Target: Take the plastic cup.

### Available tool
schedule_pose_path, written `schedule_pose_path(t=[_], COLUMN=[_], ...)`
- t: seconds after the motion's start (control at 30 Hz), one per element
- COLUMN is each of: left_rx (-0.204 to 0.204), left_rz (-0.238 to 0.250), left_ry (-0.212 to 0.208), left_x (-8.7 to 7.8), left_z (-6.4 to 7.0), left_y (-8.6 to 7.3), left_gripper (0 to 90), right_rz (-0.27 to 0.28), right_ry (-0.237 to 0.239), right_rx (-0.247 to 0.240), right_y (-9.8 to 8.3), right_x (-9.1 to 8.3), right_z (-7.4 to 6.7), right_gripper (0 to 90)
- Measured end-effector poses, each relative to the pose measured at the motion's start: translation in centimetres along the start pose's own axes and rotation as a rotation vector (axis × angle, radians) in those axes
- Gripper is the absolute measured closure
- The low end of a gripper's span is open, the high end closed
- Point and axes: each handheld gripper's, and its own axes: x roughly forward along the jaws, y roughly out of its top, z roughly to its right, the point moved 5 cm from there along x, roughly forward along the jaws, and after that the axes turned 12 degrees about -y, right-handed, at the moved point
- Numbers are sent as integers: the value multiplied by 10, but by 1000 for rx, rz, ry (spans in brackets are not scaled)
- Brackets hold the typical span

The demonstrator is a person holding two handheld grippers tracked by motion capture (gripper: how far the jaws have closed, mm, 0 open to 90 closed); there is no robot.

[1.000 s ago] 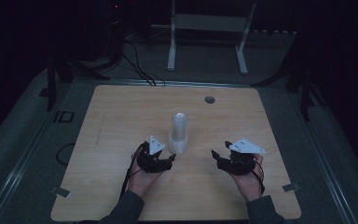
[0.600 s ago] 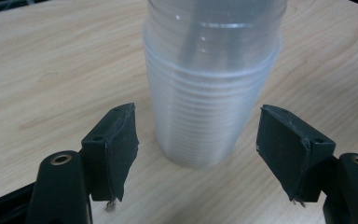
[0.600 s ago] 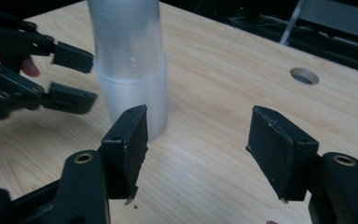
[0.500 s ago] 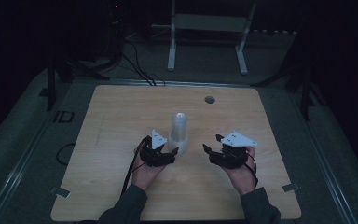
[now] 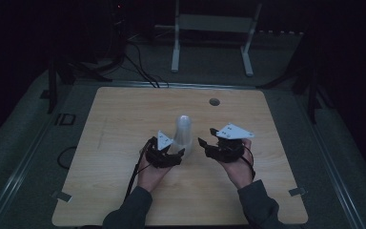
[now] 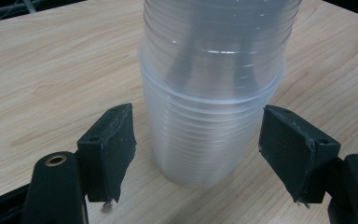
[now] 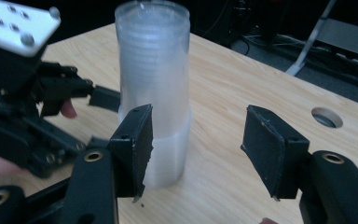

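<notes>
Nearest the person, both forearms come in over the table's (image 5: 124, 124) front edge, a gripper in each hand. Left gripper (image 6: 191, 154) sits at the foot of the stack of clear plastic cups (image 6: 214, 93); its jaws have just been opening and now stand apart on either side of the lowest cup, a gap visible between each pad and the wall, so nothing is gripped. The stack stands upright, mouth down, on the bare wood near the table's middle, the lowest cup's rim showing as a wider band around the foot. Right gripper (image 7: 196, 149) is just to the side of the stack (image 7: 154, 88), jaws wide apart and empty; in its own view the stack lies behind the left-hand jaw, not between the two. In the high view the left gripper (image 5: 167, 151) is tight against the stack (image 5: 183, 131) and the right gripper (image 5: 219, 143) is a little clear of it. Farther off: a round cable hole (image 5: 214, 101) near the far edge, then a white stand (image 5: 209, 24) on the dark floor. Judged step: re-gripping ahead of pulling one cup off. Next move probably needs one gripper to pin the bottom cup while the other closes higher up, squarely and gently, since thin nested walls can crush or tip
</notes>
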Motion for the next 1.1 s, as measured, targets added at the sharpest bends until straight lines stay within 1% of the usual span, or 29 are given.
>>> schedule_pose_path(t=[0.13,0.33,0.63,0.7,0.77,0.93,1.1], left_rx=[2,0,-9,-13,-16,-13,-11], left_rz=[-1,4,25,29,33,40,41], left_ry=[1,3,-7,-9,-12,-17,-20], left_x=[2,4,5,5,4,3,3], left_z=[1,2,3,3,3,3,4], left_y=[1,3,6,6,6,6,6], left_gripper=[264,262,260,260,260,262,262], right_rz=[5,6,12,13,17,23,19], right_ry=[20,31,60,70,87,106,110], right_rx=[10,-1,8,11,24,45,34], right_y=[8,14,23,24,26,32,34], right_x=[7,14,24,26,29,34,43], right_z=[-4,-10,-18,-19,-20,-21,-24], right_gripper=[421,421,415,408,400,372,351])
